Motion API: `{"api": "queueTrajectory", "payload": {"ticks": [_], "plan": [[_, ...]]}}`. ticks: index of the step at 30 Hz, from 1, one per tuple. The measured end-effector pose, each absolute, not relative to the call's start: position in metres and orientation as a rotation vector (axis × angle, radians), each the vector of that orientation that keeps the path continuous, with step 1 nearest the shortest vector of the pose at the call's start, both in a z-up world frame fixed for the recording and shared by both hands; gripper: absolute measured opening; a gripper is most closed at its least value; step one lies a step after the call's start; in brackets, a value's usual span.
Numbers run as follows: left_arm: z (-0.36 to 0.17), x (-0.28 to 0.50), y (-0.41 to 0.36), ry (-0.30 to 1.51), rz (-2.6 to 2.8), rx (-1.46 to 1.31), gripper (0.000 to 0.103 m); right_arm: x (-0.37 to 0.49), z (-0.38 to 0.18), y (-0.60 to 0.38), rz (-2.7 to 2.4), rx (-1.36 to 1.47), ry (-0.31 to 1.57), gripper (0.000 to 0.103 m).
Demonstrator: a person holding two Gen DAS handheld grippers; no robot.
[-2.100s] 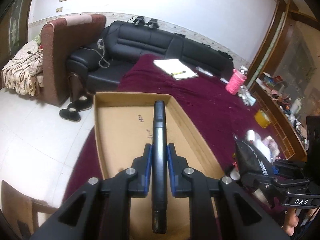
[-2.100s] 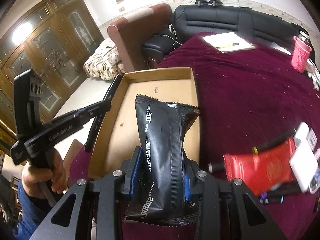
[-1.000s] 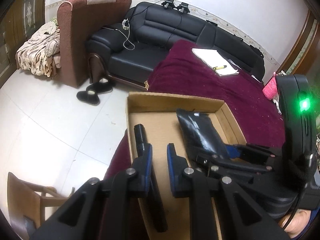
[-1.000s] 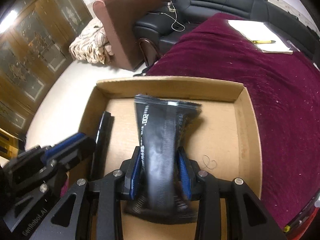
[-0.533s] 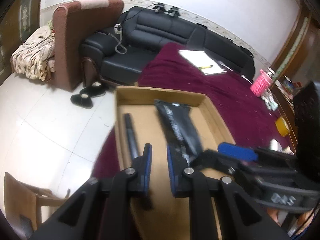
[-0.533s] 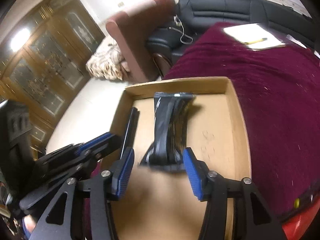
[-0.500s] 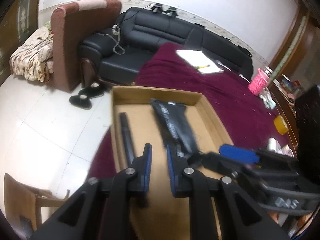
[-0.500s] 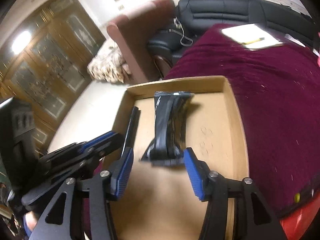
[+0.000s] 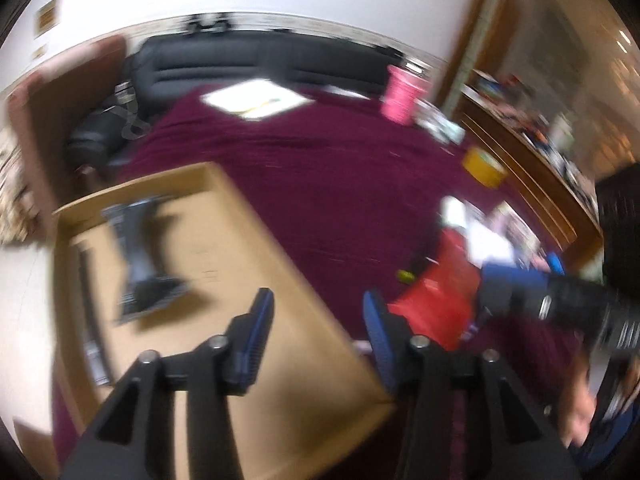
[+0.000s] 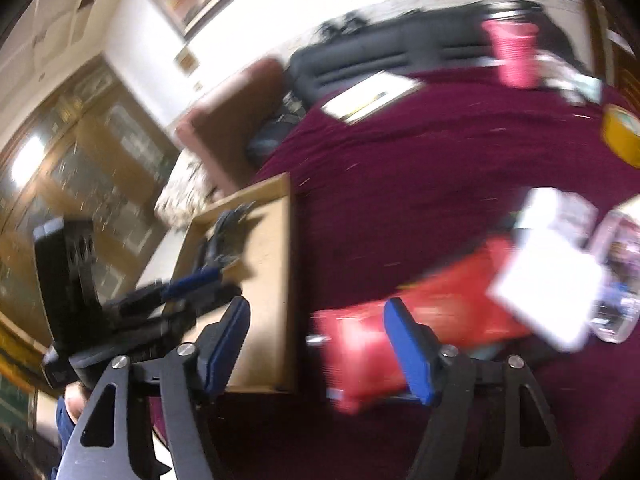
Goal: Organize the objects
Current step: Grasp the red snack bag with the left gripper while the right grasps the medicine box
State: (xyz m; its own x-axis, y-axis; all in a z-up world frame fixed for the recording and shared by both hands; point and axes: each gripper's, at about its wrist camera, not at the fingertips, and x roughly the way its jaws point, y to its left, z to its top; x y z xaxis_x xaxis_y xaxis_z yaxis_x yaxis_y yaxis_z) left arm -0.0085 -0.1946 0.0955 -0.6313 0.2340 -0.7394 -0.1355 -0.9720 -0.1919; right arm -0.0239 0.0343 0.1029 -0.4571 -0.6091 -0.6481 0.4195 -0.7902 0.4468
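Note:
A cardboard box [image 9: 240, 248] stands at the left of the maroon cloth. In it lie a black packet [image 9: 140, 264] and, along the left wall, a thin black stick [image 9: 86, 300]. My left gripper [image 9: 316, 320] hovers over the box's right rim, its jaws opening with nothing between them. My right gripper [image 10: 318, 340] hangs above the near end of a red packet [image 10: 400, 332], which lies on the cloth just right of the box [image 10: 268, 280]. Its jaws are opening too and touch nothing. Both views are blurred by motion.
Right of the red packet lie a white card [image 10: 548, 292] and a clear bottle [image 10: 616, 280]. Farther back are a yellow tape roll [image 9: 484, 166], a pink cup [image 9: 402, 94] and a white notepad [image 9: 256, 100]. A black sofa runs behind the table.
Both grippers have swung right, away from the box's inside. The black packet and the stick stay behind in the box. Both pairs of jaws stand wider apart than before.

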Motion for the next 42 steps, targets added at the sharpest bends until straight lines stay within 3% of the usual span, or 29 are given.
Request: {"api": "queueTrajectory", "payload": {"ticks": [2,4,5,11,14,20,21,24,30,33,35,37,38,39,41,42], "plan": [[0.093,-0.013,-0.162,-0.075,2.592,-1.231,0.055,-0.025,0.106,0.072,-2.319,1.105,-0.353,0.079],[0.089,-0.018,-0.131,0.013,2.509,-1.236,0.073,-0.026,0.106,0.101,-2.365,1.099,-0.397,0.082],[0.086,-0.021,-0.116,0.071,2.483,-1.248,0.076,-0.026,0.106,0.111,-2.384,1.107,-0.402,0.085],[0.070,-0.026,-0.044,0.670,2.535,-1.208,0.087,-0.040,0.112,0.182,-2.578,1.119,-0.414,0.091],[0.059,-0.036,-0.025,0.805,2.492,-1.215,0.088,-0.058,0.115,0.212,-2.641,1.150,-0.437,0.092],[0.052,-0.063,-0.022,0.655,2.473,-1.308,0.088,-0.104,0.094,0.249,-2.760,1.337,-0.353,0.092],[0.052,-0.065,-0.025,0.605,2.475,-1.321,0.084,-0.108,0.088,0.256,-2.764,1.356,-0.368,0.092],[0.047,-0.061,-0.025,0.479,2.456,-1.318,0.060,-0.129,0.070,0.266,-2.729,1.424,-0.399,0.092],[0.043,-0.049,-0.026,0.344,2.607,-1.293,0.061,-0.138,0.048,0.239,-2.623,1.496,-0.235,0.092],[0.041,-0.049,-0.021,0.336,2.666,-1.278,0.064,-0.131,0.045,0.211,-2.632,1.478,-0.039,0.092],[0.041,-0.053,-0.017,0.347,2.693,-1.278,0.070,-0.127,0.038,0.194,-2.655,1.509,0.146,0.092],[0.040,-0.055,-0.017,0.362,2.732,-1.277,0.086,-0.123,0.034,0.185,-2.698,1.478,0.269,0.092],[0.039,-0.057,-0.019,0.362,2.746,-1.272,0.088,-0.121,0.033,0.185,-2.718,1.459,0.281,0.091],[0.039,-0.058,-0.021,0.338,2.747,-1.263,0.088,-0.118,0.034,0.186,-2.744,1.420,0.272,0.090],[0.037,-0.059,-0.028,0.255,2.734,-1.255,0.084,-0.118,0.035,0.188,-2.745,1.409,0.263,0.077],[0.036,-0.060,-0.030,0.202,2.707,-1.250,0.067,-0.117,0.036,0.190,-2.748,1.404,0.256,0.077]]}}
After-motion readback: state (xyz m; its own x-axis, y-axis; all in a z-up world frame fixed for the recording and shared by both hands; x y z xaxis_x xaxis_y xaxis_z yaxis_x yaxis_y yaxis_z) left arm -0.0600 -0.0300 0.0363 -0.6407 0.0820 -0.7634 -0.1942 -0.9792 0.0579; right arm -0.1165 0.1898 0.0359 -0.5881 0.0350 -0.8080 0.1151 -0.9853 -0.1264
